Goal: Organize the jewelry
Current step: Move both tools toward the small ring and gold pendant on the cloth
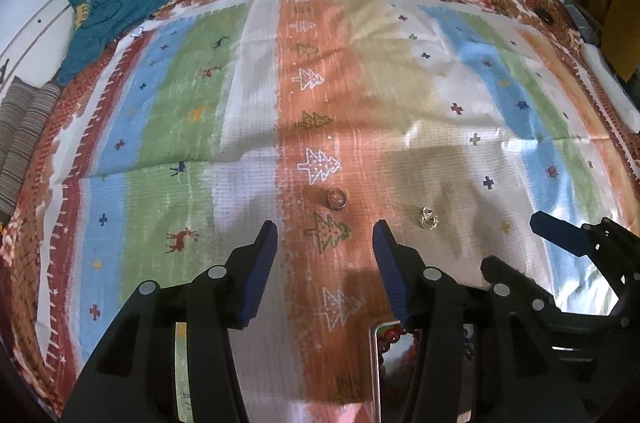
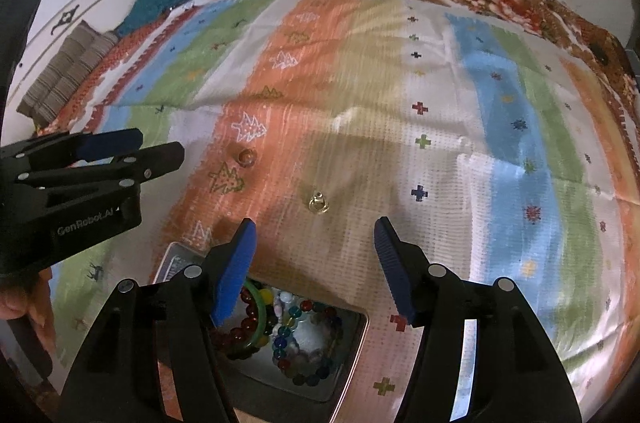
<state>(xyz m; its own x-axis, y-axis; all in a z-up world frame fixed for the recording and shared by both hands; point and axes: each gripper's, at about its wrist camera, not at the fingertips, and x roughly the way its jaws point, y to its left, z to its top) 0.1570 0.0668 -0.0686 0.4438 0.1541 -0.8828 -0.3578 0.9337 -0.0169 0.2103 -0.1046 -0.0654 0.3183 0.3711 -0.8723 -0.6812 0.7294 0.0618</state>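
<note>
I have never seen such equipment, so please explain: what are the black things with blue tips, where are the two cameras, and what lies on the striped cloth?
No robot here: a person holds one hand tool in each hand, each with two blue-padded fingers and a camera looking along them. One picture comes from the left tool, the other from the right tool. Both stand open and hold nothing. On the striped cloth lie a small brown ring and a gold trinket. Under the right tool sits a metal tin with bead bracelets inside.
</note>
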